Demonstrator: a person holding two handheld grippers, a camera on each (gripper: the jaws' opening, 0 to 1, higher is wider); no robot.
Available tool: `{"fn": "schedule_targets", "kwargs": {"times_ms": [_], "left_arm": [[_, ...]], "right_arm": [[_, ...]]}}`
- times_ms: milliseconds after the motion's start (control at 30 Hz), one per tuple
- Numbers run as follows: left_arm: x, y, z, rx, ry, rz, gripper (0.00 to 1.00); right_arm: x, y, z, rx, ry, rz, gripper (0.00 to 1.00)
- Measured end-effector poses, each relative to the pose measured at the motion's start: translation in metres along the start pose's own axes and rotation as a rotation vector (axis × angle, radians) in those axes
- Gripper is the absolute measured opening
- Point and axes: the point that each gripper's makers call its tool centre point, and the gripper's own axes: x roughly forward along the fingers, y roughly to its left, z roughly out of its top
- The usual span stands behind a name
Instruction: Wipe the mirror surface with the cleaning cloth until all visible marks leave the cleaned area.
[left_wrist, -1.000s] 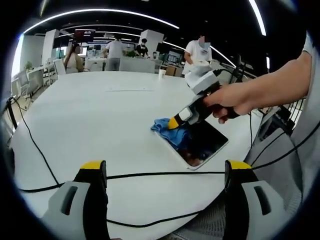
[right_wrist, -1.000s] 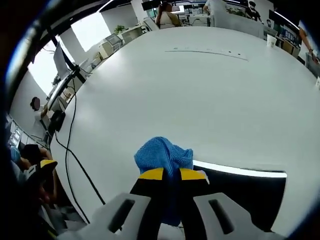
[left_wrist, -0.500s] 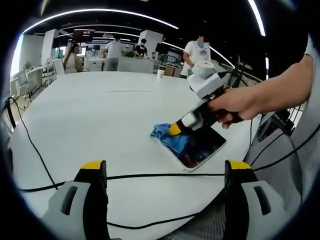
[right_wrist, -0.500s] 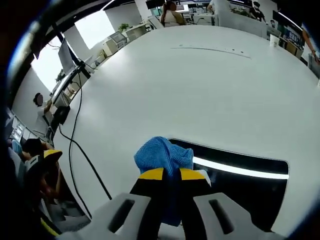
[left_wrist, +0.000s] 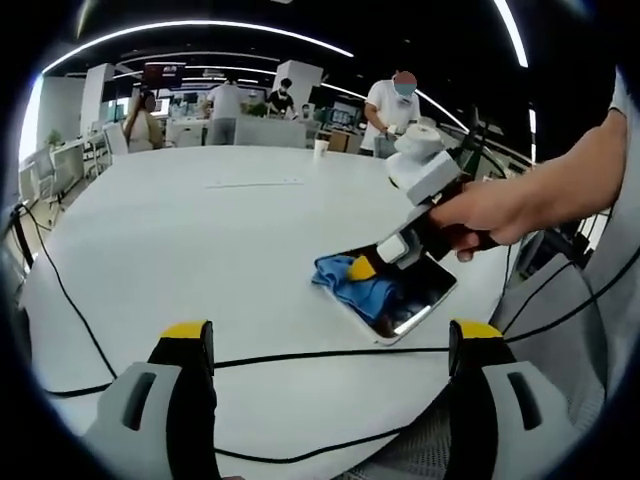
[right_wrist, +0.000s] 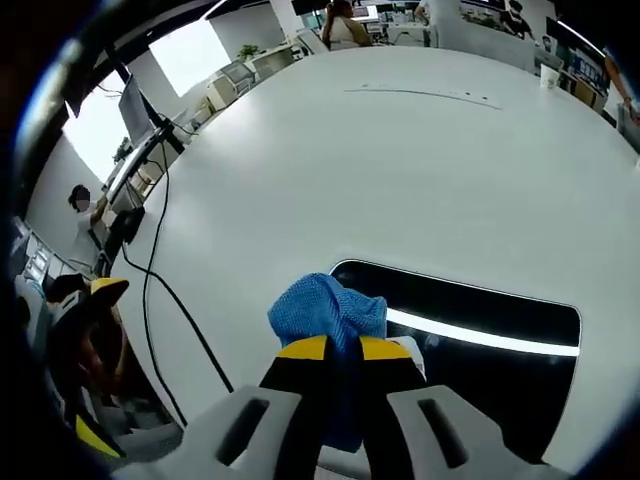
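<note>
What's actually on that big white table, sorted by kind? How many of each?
Mirror: 1
Blue cleaning cloth, pinched in the right claw: 1
Black cables along the near edge: 2
White cup at the far side: 1
Total: 5

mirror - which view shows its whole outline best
The left gripper view: the mirror lies whole on the white table, all edges traceable, with the blue cloth at its far end. The right gripper view shows it closer, but the cloth and right gripper cover part.
</note>
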Motion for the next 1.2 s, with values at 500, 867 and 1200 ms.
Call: {"fn": "schedule_targets", "kwargs": {"times_ms": [500,867,1200], "left_arm": [[-0.0001,0.0028,-0.0014,0.007,0.015,0.003,0.98],[0.0028,0.0011,0.0004,0.011,0.017,0.003,0.98],[0.0028,0.0024,0.0007,0.004,0.021,0.009,0.98]], "right_arm": [[0.0004,0.0012,-0.0007,-0.063,0.01,-0.008,0.04],[0.0007,0.0002,-0.0006,-0.085,0.012,-0.003,0.04],[-0.0016,-0.0034,-0.0036,-0.064,0.006,0.013,0.04]]}}
